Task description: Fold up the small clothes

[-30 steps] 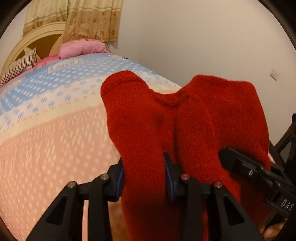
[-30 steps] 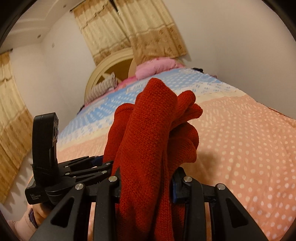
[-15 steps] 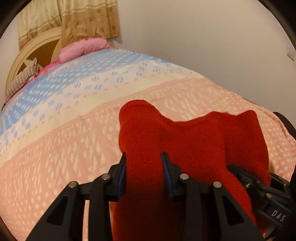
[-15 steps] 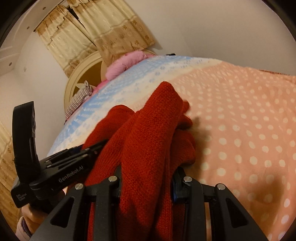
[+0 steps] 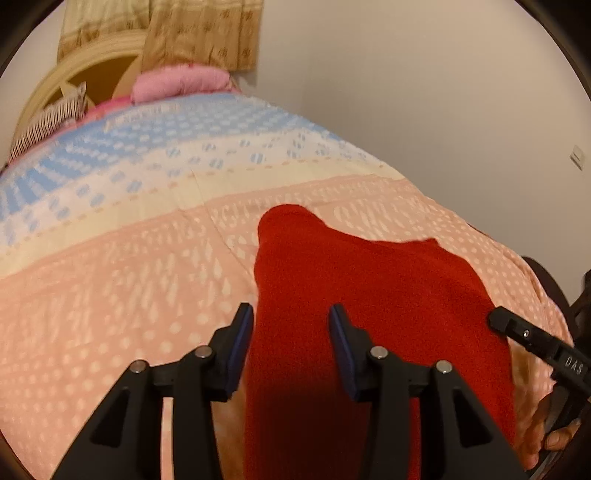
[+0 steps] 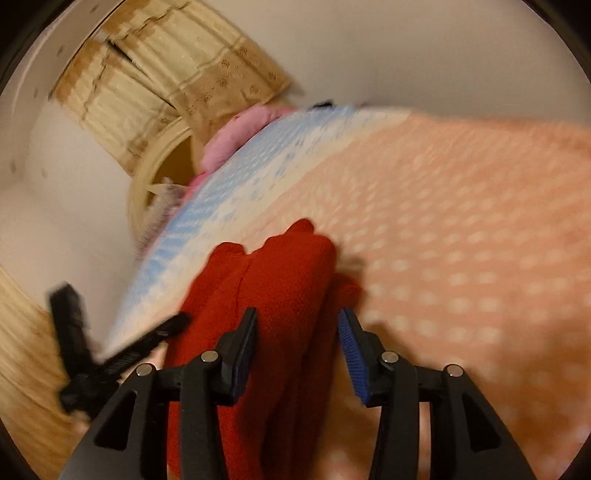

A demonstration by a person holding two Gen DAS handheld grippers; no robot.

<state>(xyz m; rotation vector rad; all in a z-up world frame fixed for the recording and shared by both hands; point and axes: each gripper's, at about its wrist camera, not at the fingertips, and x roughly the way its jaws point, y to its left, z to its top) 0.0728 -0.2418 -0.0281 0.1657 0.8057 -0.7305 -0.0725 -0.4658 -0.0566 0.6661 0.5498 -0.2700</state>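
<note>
A red knit garment [image 5: 369, 288] lies spread on the peach dotted bedspread [image 5: 129, 295], its near part running back between the fingers of my left gripper [image 5: 290, 314]. Those jaws are opening, and the cloth rests loosely between the pads. In the right wrist view the same garment [image 6: 280, 266] is bunched in folds between the fingers of my right gripper [image 6: 297, 317]. Its jaws are opening too, and a gap shows at the right pad [image 6: 351, 343]. Each gripper appears at the edge of the other's view, right gripper [image 5: 524, 336] and left gripper [image 6: 147, 343].
The bedspread [image 6: 461, 240] turns cream, then blue, toward the headboard [image 5: 74, 77]. A pink pillow [image 5: 181, 81] and a striped pillow [image 5: 44, 125] lie there under beige curtains [image 5: 199, 33]. A plain wall [image 5: 424, 110] runs along the right. A hand [image 5: 554, 439] shows at the lower right.
Both grippers came down toward the bed with the red garment, which now lies flatter on the bedspread. Both pairs of jaws have widened, and the right gripper has rolled.
</note>
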